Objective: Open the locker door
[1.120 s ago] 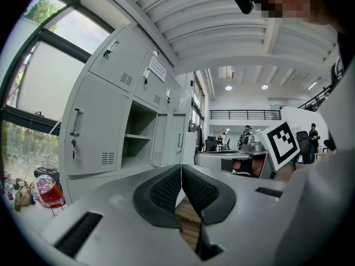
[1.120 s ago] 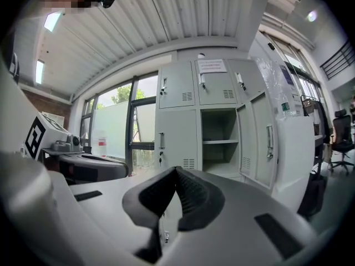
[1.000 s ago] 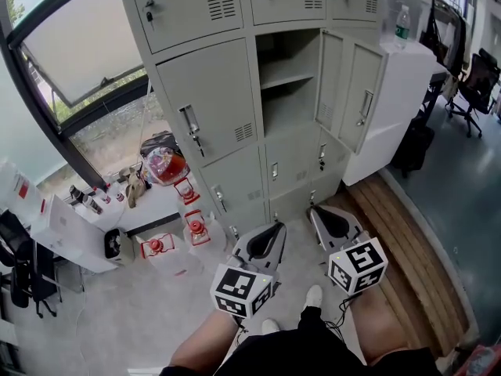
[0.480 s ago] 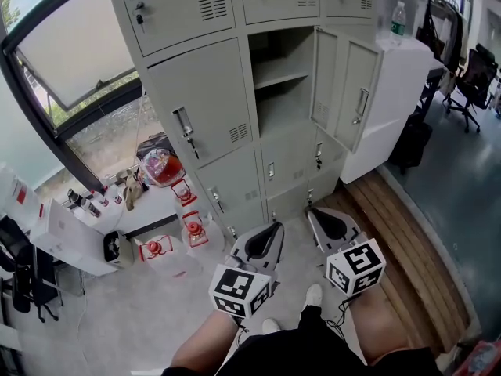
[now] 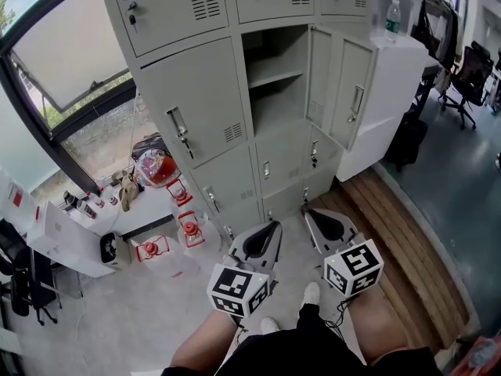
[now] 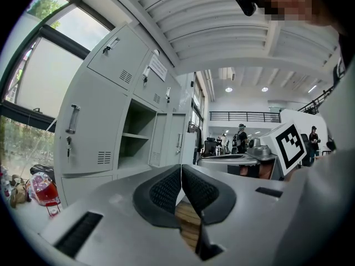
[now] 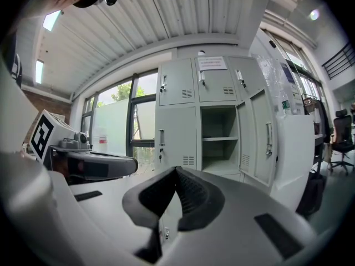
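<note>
A bank of grey lockers (image 5: pixel 196 108) stands in front of me. One middle compartment (image 5: pixel 270 77) is open, with a bare shelf inside. Its door (image 5: pixel 318 73) is swung out on the right side, beside a door with a handle (image 5: pixel 356 100). My left gripper (image 5: pixel 273 226) and right gripper (image 5: pixel 308 213) hang low over the floor, short of the lockers and touching nothing. Both are shut and empty: the left gripper (image 6: pixel 181 169) and right gripper (image 7: pixel 176 171) show their pads pressed together. The open compartment (image 7: pixel 219 140) lies straight ahead of the right one.
Red lanterns (image 5: pixel 182 198) and white boxes (image 5: pixel 66 241) sit on the floor at the left, under a big window. On the right is a white cabinet (image 5: pixel 391 92) with a water bottle (image 5: pixel 394 14) on top, then a wooden floor strip (image 5: pixel 399 241) and office chairs (image 5: pixel 470 77).
The lockers have slid slightly left and up in the head view as the head camera shifted. Both grippers have kept their place and stayed shut.
</note>
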Available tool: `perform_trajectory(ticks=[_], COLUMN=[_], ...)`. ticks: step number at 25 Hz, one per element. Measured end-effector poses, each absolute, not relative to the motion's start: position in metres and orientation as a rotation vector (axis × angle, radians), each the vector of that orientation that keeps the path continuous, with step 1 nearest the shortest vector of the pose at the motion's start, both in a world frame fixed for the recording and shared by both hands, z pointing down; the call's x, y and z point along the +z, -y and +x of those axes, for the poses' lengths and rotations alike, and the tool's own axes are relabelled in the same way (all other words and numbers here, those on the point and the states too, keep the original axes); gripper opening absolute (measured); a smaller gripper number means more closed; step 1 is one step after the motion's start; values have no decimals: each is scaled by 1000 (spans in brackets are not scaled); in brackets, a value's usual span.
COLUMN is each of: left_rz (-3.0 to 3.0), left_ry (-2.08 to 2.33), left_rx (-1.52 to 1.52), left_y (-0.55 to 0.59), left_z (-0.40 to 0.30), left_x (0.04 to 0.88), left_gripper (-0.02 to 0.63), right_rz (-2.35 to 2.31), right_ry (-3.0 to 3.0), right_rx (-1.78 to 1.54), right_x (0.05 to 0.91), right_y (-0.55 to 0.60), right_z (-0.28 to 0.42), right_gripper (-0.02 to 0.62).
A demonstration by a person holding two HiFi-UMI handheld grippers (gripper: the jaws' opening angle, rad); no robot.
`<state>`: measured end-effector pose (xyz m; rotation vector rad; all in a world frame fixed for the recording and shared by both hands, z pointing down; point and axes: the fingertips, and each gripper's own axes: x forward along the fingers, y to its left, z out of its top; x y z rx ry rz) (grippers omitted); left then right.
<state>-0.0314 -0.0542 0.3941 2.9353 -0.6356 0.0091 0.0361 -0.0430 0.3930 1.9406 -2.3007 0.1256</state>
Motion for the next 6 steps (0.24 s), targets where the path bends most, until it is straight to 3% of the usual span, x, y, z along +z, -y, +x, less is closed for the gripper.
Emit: perform_trajectory(ticks=[6], left_rz=[2935], left_ry=[636], left_rx=[11], left_y=[52], left_z=[-32], left_x=[396], left_gripper=[17], right_rz=[1938], right_ry=[2306], right_rx=[131], right_x=[396], right_y=[41], right_z=[34], right_gripper=[54])
